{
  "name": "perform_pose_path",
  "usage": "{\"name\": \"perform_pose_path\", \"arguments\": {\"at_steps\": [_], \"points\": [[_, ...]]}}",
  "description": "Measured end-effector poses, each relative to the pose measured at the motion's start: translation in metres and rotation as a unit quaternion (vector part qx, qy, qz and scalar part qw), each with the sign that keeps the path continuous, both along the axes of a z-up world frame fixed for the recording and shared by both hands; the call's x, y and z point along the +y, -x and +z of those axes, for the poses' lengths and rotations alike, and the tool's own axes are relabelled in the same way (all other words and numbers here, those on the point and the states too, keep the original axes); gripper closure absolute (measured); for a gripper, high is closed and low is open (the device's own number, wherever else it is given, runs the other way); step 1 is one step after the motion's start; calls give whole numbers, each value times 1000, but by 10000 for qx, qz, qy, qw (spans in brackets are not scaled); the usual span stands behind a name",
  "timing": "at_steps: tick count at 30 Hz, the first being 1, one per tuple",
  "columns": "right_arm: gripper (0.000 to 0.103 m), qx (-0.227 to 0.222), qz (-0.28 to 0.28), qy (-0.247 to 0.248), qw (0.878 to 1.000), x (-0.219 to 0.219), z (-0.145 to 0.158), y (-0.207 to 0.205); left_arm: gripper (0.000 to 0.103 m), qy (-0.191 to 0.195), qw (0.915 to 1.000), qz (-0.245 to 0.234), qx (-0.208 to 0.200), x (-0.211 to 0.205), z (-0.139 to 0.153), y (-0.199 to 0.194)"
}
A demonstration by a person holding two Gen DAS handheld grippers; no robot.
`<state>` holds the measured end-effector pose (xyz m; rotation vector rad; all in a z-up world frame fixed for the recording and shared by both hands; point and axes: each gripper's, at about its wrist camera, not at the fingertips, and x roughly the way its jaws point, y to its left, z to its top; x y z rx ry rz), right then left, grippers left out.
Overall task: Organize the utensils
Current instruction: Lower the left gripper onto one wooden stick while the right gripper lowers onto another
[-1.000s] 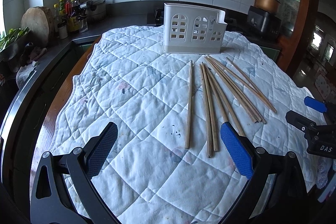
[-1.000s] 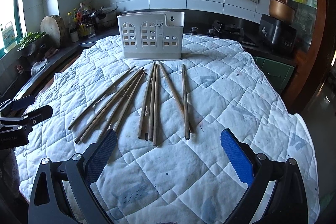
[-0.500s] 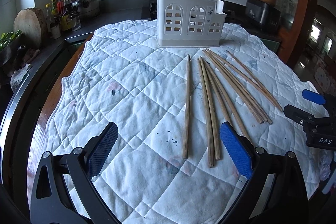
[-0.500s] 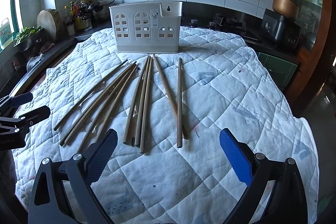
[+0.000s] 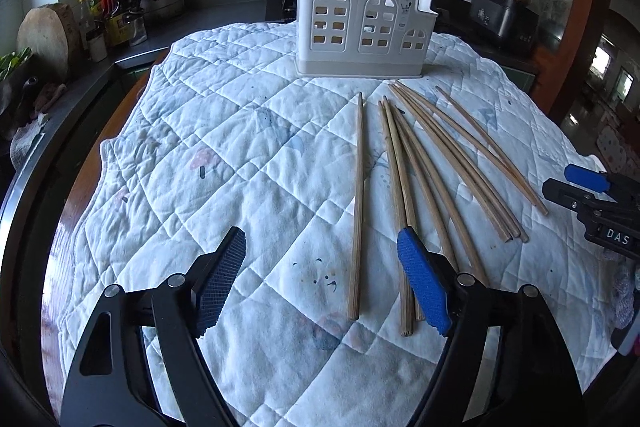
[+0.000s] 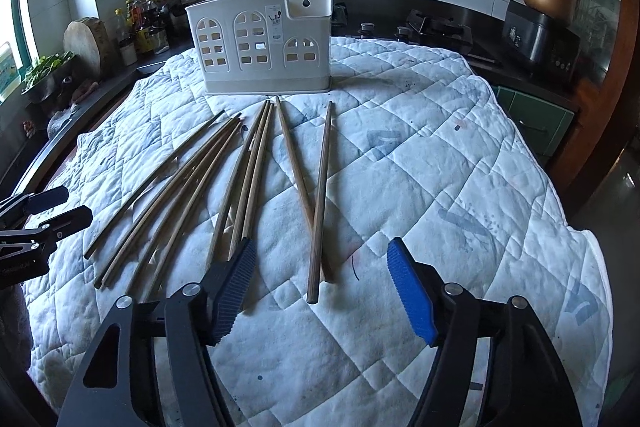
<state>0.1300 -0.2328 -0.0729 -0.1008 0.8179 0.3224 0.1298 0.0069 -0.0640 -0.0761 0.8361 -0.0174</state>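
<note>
Nearest the left wrist camera, the left claw (image 5: 320,283) hangs over the white quilted cloth (image 5: 248,155) that covers the bench; its jaws have just been closing, yet they remain apart and grasp nothing, with the near end of a single chopstick (image 5: 357,211) lying on the cloth between them. The right claw (image 6: 320,281) is likewise released after narrowing, its pads straddling the near ends of two crossed chopsticks (image 6: 318,211) without pressing them. Farther out, the remaining wooden chopsticks (image 6: 180,195) fan across the cloth, their far tips converging toward the white utensil holder (image 6: 262,45), which stands upright at the cloth's far edge.
</note>
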Motion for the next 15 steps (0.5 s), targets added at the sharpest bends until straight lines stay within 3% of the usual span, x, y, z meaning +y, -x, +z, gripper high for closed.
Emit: {"name": "perform_pose_path", "arguments": {"at_steps": [9,15], "points": [[70,206,149,-203,9995,4,-12,-13,38,89,9995,-289,91,-11,-8,-6],[79,308,141,-237,9991,6,-18,-27,43,194,9986,-468,154,-16,-13,-12]]}}
